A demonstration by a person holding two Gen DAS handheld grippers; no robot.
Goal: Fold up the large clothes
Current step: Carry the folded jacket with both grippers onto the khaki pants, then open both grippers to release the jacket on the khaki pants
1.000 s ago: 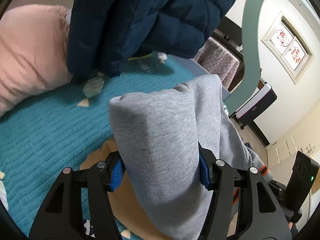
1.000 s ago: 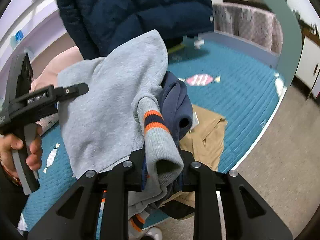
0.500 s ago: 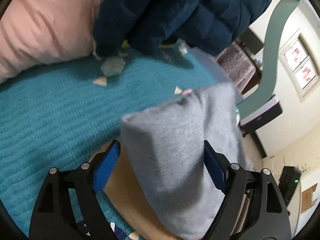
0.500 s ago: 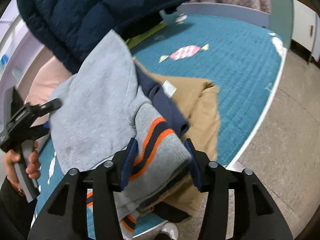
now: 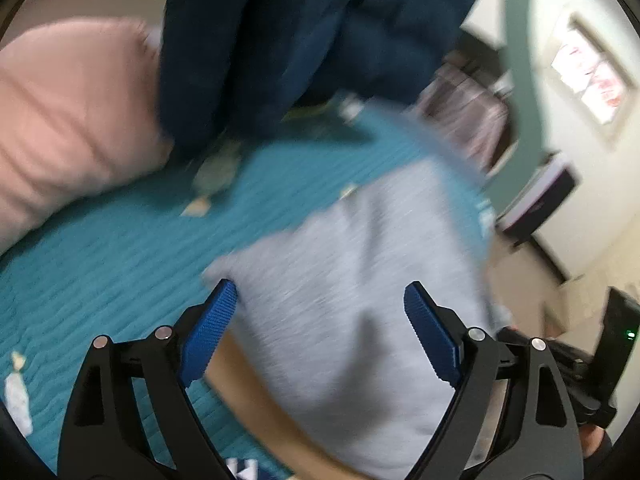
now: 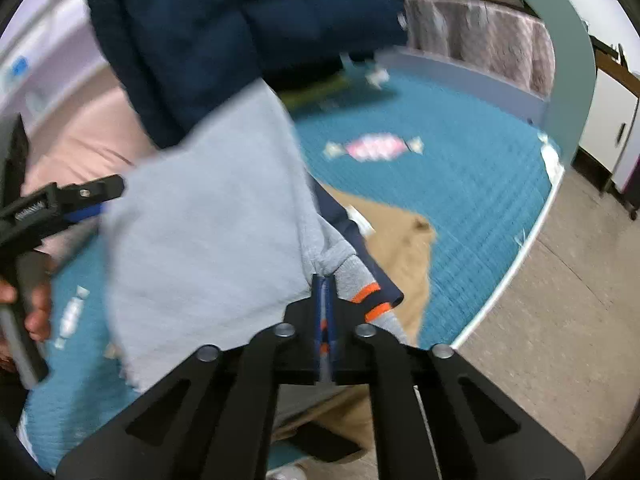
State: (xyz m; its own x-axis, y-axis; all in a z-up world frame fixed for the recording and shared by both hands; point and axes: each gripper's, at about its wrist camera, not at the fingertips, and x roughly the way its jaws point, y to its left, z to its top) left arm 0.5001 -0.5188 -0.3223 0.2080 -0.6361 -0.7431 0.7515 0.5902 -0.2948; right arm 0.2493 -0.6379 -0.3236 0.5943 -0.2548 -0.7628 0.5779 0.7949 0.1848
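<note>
A grey sweatshirt (image 6: 208, 224) with an orange and navy striped cuff (image 6: 370, 300) lies folded on the teal bed cover, over a tan garment (image 6: 400, 248). My right gripper (image 6: 325, 280) is shut, with its pads pinched on the sweatshirt's edge beside the cuff. My left gripper (image 5: 320, 300) is open, its blue pads (image 5: 210, 326) on either side of the grey sweatshirt (image 5: 360, 320) without gripping it. The left gripper also shows in the right wrist view (image 6: 86, 196) at the sweatshirt's left edge. The left wrist view is blurred by motion.
A dark navy puffer jacket (image 6: 240, 28) hangs over the back of the bed. A pink pillow (image 5: 68, 120) lies at the left. The teal quilted cover (image 6: 460, 160) has a candy print. The bed edge and the floor (image 6: 560, 280) are at the right.
My left gripper has opened and let go of the sweatshirt. My right gripper opened half a second ago and has shut again on the sweatshirt's edge by the cuff. The sweatshirt has come down onto the bed.
</note>
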